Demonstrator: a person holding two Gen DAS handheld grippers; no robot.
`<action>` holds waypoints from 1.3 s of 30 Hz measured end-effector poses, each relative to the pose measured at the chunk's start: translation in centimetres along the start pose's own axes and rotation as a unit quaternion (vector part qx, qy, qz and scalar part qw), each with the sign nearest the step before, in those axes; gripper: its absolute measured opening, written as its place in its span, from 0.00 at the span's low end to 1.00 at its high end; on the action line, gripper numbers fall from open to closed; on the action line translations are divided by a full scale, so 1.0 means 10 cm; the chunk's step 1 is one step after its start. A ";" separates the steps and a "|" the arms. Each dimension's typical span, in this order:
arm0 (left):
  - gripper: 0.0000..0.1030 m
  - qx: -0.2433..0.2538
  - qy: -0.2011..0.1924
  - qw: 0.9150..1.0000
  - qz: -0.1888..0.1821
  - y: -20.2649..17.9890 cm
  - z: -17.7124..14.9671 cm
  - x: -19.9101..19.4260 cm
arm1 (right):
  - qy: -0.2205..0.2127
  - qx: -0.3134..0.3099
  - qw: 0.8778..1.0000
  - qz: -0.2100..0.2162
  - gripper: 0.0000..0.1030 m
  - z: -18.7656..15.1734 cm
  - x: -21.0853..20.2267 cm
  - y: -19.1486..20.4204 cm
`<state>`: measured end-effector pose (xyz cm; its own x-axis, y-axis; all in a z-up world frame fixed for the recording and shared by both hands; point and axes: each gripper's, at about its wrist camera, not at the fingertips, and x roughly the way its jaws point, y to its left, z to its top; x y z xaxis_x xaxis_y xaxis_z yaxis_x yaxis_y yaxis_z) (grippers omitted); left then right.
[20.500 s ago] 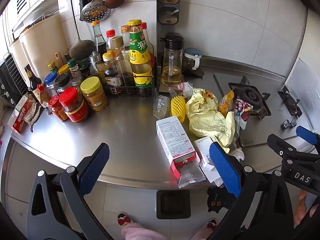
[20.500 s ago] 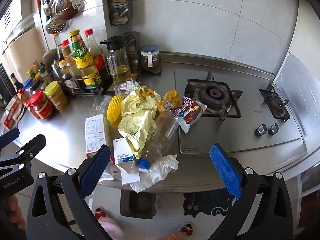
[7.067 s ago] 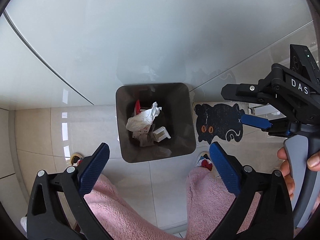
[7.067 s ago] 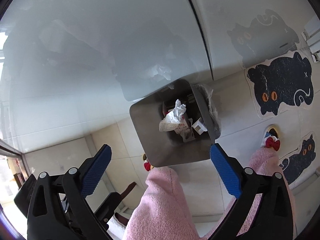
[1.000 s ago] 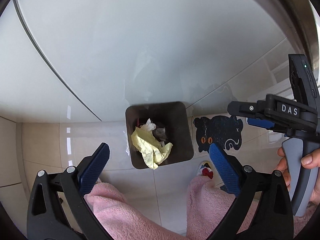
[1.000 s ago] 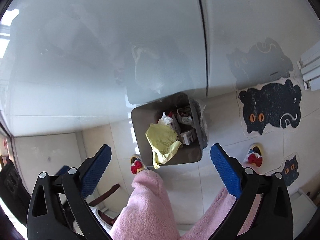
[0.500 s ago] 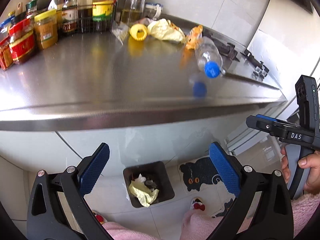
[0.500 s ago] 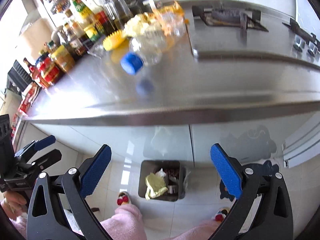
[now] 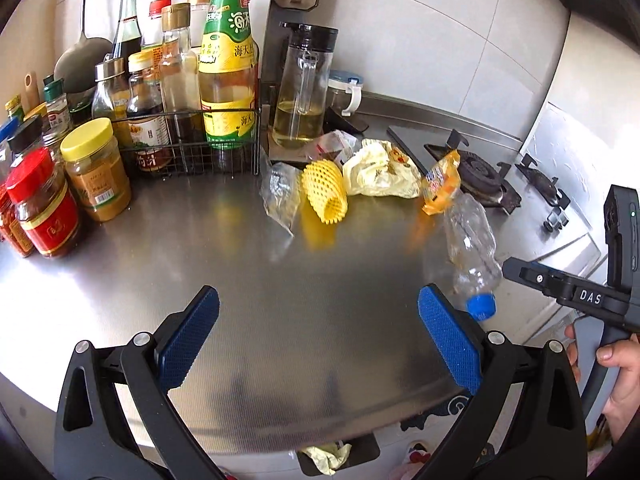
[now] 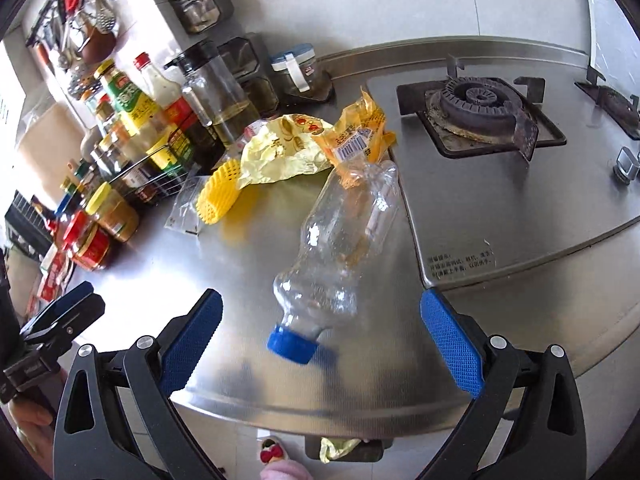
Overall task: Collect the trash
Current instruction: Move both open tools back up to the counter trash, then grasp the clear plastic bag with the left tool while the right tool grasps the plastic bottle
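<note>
Both grippers hover wide open and empty over the surface (image 9: 320, 312).
The right gripper (image 10: 320, 344) frames the plastic bottle (image 10: 340, 256) at centre frame, likely next; the bin (image 10: 344, 450) sits at bottom centre; the left gripper (image 9: 320, 340) waits.

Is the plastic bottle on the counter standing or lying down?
Lying down: the plastic bottle rests on its side, blue cap toward the counter edge.

We see a brushed steel worktop (image 9: 280, 300), glossy enough to mirror colours. On it lies a clear, crumpled plastic bottle (image 10: 340, 248) with a smooth blue cap; at its 11 o'clock sit a shiny orange foil wrapper (image 10: 360, 132), a creased yellow bag (image 10: 280, 152) and a yellow foam net sleeve (image 10: 218, 196). Our gripper pads (image 10: 452, 348) are blue, rough-textured rubber on matt black plastic.
</note>
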<state>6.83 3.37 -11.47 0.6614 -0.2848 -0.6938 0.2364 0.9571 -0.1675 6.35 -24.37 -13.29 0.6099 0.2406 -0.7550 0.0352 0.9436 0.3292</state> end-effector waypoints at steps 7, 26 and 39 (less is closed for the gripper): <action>0.91 -0.018 -0.010 1.000 -0.004 0.25 0.40 0.46 | 0.020 0.015 1.000 -0.004 0.97 0.07 0.23 0.02; 0.24 -0.004 0.071 0.997 0.004 0.45 0.56 1.38 | 0.027 0.036 0.999 -0.025 0.88 0.08 0.50 -0.01; 0.02 0.030 0.063 0.998 0.002 0.30 0.46 1.24 | 0.029 0.021 0.999 0.001 0.58 -0.11 0.41 0.02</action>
<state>19.08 2.47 -17.36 0.5683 -0.2690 -0.7776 0.2793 0.9520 -0.1252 8.03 -22.93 -16.93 0.5627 0.2572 -0.7856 0.0674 0.9329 0.3537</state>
